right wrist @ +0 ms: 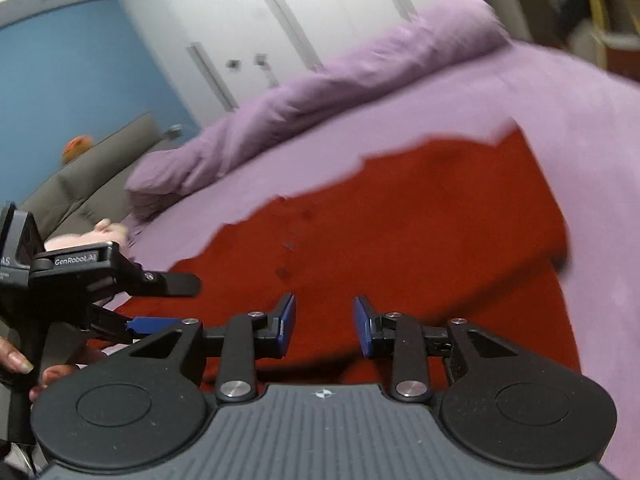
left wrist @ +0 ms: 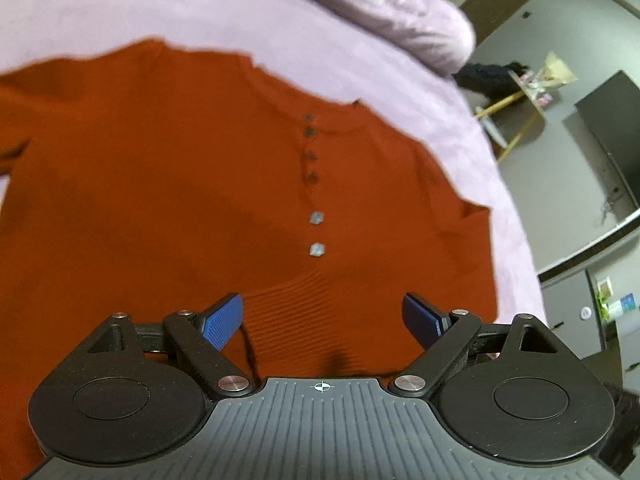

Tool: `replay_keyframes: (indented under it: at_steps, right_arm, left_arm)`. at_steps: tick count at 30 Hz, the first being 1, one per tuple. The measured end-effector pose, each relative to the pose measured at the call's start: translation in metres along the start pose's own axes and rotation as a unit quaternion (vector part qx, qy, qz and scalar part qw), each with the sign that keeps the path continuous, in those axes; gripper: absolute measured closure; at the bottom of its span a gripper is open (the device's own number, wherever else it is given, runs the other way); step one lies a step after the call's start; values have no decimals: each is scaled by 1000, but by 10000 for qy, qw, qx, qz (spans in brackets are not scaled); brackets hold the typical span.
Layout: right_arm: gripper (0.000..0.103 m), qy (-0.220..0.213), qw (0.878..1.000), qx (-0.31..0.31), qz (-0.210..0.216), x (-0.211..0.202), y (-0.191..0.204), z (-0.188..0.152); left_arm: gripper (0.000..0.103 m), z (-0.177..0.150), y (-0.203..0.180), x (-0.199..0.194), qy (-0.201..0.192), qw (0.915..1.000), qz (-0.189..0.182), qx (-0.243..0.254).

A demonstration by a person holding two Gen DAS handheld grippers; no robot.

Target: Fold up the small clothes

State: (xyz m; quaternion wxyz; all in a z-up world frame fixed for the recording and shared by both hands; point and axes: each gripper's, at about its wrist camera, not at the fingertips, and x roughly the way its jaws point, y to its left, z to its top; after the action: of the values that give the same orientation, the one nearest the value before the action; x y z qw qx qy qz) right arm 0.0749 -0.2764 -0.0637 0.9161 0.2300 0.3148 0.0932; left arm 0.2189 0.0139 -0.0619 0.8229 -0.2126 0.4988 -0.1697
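A rust-red buttoned top [left wrist: 160,160] lies spread flat on the lilac bed sheet [left wrist: 120,8], its row of buttons [left wrist: 316,218] running toward the neckline. My left gripper [left wrist: 322,316] hovers over the ribbed hem, blue pads wide apart with nothing between them. In the right wrist view the same top [right wrist: 400,240] fills the middle. My right gripper [right wrist: 324,328] stands over it with a moderate gap between its pads, and nothing is gripped. The left gripper [right wrist: 176,304] shows at the left of that view, held by a person's hand [right wrist: 16,360].
A rolled lilac duvet [right wrist: 320,92] lies along the far side of the bed, with white wardrobe doors [right wrist: 280,8] and a grey padded headboard [right wrist: 80,176] behind. Past the bed's right edge stand a small wooden-legged table [left wrist: 528,88] and a dark cabinet [left wrist: 612,132].
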Motion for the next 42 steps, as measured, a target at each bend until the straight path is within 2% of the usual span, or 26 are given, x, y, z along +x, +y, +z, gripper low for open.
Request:
replay_keyframes:
  at_steps: [3,6,9,11,15,16,17,18,19,21,23,24,25,27,29,30,31,36,39,42]
  right_arm:
    - [72,163,9990,308,-290,-8,-23,-11]
    - [72,280,9972,640,-265,-17,-44,-20]
    - [72,262,9970,694,-218,-17,-49,-22]
    - [72,239,9973,667,-214,-20,-44,-26]
    - [72,250,9969,713,-220,-11,-42,-25]
    - [72,248,9969,717,-228,-9,-40,-22]
    - [72,246,9967,730,-242,-7,-38,-21]
    - [72,248,9966,746,-251,-5,-37,-19]
    - [73,254,9965,752,-259,-5,-37,-19]
    - [74,275,9966,714,-320,-6,-38,-17]
    - [75,279,9969,568,-471,-7,-38,-14]
    - [75,258,9968,475,-583,-7,-37,-12]
    - [77,242,9964,377,-718,-8,-37,-11]
    - [81,214,9934,147,-1116,-7,-37,-7]
    - [81,195,9868,-137,-1602,-4,-34,-3]
    - [81,176,9825,-239,-1839,-3,-32,-1]
    - [80,158,9789,-313,-2014,-2,-30,2]
    - [71,-78,9909,-30,-1345,1,-32,28]
    - [54,-196,9898,-226,-1392,25,-26,53]
    - [52,-39,9869,-381,-1566,61,-28,75]
  left_arm:
    - [13,-1,12,13,210,9994,-27,-287]
    - [14,-8,23,16,294,9977,-74,-600]
    - [16,-14,31,14,256,9964,-170,-796]
    - [23,-15,36,16,298,9945,-243,-973]
    - [50,-9,33,28,470,9923,-435,-1062]
    - [65,-7,31,32,507,9923,-488,-1020]
    - [75,-6,28,37,574,9924,-470,-978]
    - [98,-5,26,41,628,9925,-438,-948]
    - [96,-2,24,44,654,9929,-398,-910]
    - [97,7,19,38,467,9956,-412,-704]
    - [97,24,7,19,54,9992,-358,-180]
    - [97,32,0,8,-179,9995,-215,139]
    - [97,42,-9,-5,-503,9970,85,583]
    - [97,56,-21,-24,-1033,9828,821,1296]
    - [97,69,-23,-32,-1353,9636,1550,1709]
    - [97,76,-18,-32,-1397,9585,1775,1737]
    - [97,80,-13,-32,-1410,9572,1873,1695]
    - [97,89,17,-26,-1318,9642,1845,1375]
    - [97,92,26,-20,-1317,9650,1860,1294]
    - [97,90,33,-16,-1305,9673,1795,1229]
